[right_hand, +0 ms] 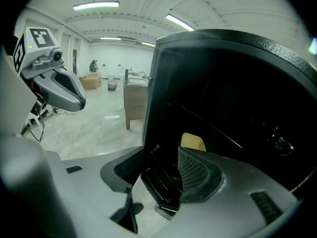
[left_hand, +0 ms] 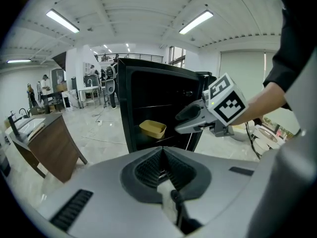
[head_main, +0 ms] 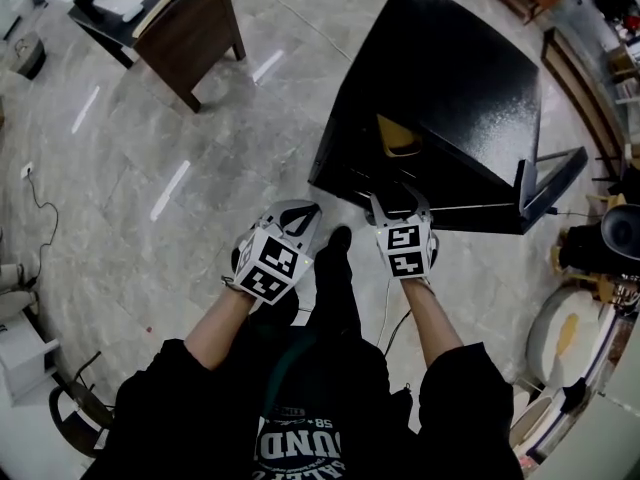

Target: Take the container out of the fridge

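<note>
A black fridge (head_main: 450, 88) stands open in front of me, its door (head_main: 552, 180) swung out to the right. On a shelf inside sits a yellow container (head_main: 398, 136), which also shows as the container (left_hand: 152, 129) in the left gripper view and the container (right_hand: 193, 142) in the right gripper view. My right gripper (right_hand: 161, 171) is open just before the fridge's front edge, nothing between its pads, the container a little beyond. In the head view the right gripper (head_main: 400, 201) is at the fridge's lower edge. My left gripper (left_hand: 162, 155) is shut and empty, held back to the left of the fridge.
A brown desk (head_main: 185, 23) stands at the far left on the marble floor. A round white object (head_main: 565, 333) and cluttered gear lie to the right of the fridge door. A cable (head_main: 45, 213) trails on the floor at the left, and a chair (head_main: 75, 418) is beside me.
</note>
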